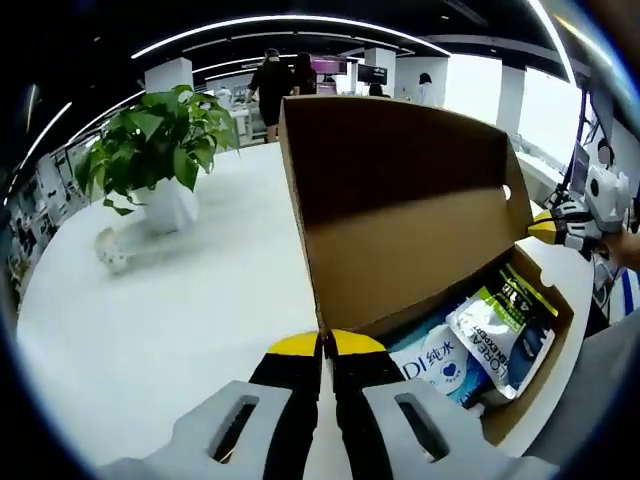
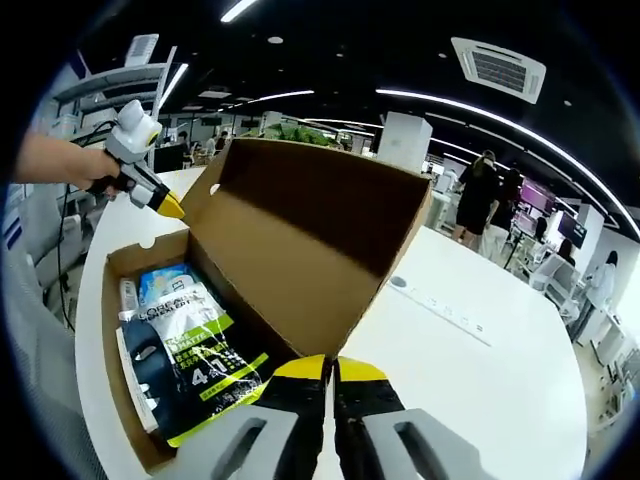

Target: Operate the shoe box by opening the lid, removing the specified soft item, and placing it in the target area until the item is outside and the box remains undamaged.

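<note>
Both grippers' jaws pinching lid (image 1: 400, 190) corners.

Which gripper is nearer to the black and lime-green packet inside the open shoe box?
Right. The right gripper sits at the box corner just beside the black and lime-green packet; the left gripper is at the opposite end, by the blue and white packet.

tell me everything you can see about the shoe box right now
The shoe box is plain brown cardboard, sitting on a white table. Its hinged lid stands open and upright, with a small round hole near one edge. Inside lie soft packets, blue-white and black-green. The left hand-held gripper is shut at the lid's lower corner; the right hand-held gripper is shut at the opposite corner. No damage shows.
</note>
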`<state>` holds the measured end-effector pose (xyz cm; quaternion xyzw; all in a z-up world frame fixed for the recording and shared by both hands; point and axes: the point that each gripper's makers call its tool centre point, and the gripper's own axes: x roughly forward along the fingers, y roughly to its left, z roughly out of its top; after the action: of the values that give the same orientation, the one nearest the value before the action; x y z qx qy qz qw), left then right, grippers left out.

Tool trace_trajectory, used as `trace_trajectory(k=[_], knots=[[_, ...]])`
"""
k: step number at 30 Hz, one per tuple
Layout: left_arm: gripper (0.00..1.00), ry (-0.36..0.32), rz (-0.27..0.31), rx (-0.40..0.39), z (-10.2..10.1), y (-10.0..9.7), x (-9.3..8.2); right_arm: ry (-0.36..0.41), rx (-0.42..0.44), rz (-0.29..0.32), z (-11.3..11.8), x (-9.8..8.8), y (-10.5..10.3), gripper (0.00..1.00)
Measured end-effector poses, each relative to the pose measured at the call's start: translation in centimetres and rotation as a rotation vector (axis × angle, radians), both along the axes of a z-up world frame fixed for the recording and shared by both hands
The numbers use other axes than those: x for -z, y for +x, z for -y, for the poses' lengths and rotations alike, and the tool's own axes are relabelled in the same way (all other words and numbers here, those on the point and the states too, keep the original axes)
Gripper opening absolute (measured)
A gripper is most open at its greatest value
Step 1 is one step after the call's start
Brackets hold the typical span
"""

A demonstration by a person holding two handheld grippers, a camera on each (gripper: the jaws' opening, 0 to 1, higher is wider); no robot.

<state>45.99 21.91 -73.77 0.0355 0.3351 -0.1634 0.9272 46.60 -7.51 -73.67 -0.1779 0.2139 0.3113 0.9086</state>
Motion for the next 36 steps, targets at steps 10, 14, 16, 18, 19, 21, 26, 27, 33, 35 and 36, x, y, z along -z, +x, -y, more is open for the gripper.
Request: trace_trajectory(k=[10,14,16,18,19,21,26,27,33,35,36], knots=[[0.0,-0.022,-0.033,-0.036,-0.1,0.0,0.0,0.007,-0.001,-0.008,0.1,0.0,0.1,0.0],[0.0,-0.02,-0.022,-0.037,-0.1,0.0,0.0,0.015,0.003,-0.014,0.0,0.1,0.3,0.0],[0.0,-0.021,-0.018,-0.04,-0.1,0.0,0.0,0.018,0.004,-0.014,0.0,0.1,0.4,0.0],[0.0,-0.017,-0.015,-0.039,-0.1,0.3,0.1,0.025,0.007,-0.018,0.0,0.1,0.5,0.0],[0.0,-0.015,-0.016,-0.039,-0.1,0.5,0.1,0.027,0.008,-0.019,0.0,0.1,0.6,0.0],[0.0,0.0,-0.026,-0.033,-0.1,0.9,0.4,0.025,0.01,-0.021,0.0,0.1,0.9,0.0],[0.0,0.006,-0.023,-0.032,-0.3,1.0,0.4,0.017,0.01,-0.024,-0.1,0.1,1.3,0.0],[0.0,0.003,-0.022,-0.033,-0.3,1.1,0.5,0.016,0.009,-0.024,-0.1,0.2,1.4,0.0],[0.0,0.007,-0.023,-0.031,-0.3,1.4,0.6,0.026,0.017,-0.035,0.0,0.4,2.0,0.0],[0.0,0.015,-0.025,-0.028,-0.3,1.5,0.6,0.027,0.019,-0.038,0.0,0.5,2.2,0.0],[0.0,0.016,-0.026,-0.029,-0.4,1.7,0.7,0.028,0.021,-0.041,0.0,0.5,2.3,0.0]])
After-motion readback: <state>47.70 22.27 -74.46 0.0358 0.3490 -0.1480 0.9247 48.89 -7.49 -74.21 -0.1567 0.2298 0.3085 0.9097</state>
